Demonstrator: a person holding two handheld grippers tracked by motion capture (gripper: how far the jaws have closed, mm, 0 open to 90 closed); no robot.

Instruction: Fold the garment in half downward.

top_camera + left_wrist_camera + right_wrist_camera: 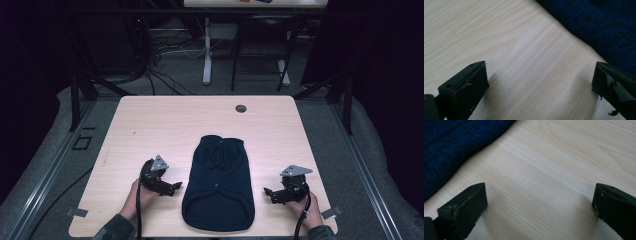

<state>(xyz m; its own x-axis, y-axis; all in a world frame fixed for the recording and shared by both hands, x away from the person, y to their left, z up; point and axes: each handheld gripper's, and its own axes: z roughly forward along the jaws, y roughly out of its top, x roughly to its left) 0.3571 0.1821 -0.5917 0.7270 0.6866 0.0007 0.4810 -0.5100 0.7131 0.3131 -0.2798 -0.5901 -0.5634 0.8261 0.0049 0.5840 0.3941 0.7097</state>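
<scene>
A dark navy knitted garment [218,182] lies flat in the near middle of the light wooden table [165,125], folded into a long shape. My left gripper [174,189] rests on the table just left of it, open, jaws pointing at the cloth. My right gripper [268,192] rests just right of it, also open. In the left gripper view the garment [599,27] fills the upper right beyond the spread jaws, and bare wood lies at the gripper's mouth [540,85]. In the right gripper view the garment [451,147] lies at the upper left, clear of the gripper's mouth [540,203].
A round cable hole [241,108] sits near the table's far edge. Beyond the table are a white desk leg [206,55], a dark chair frame [260,55] and cables on the floor. Metal rails [50,170] run along both sides.
</scene>
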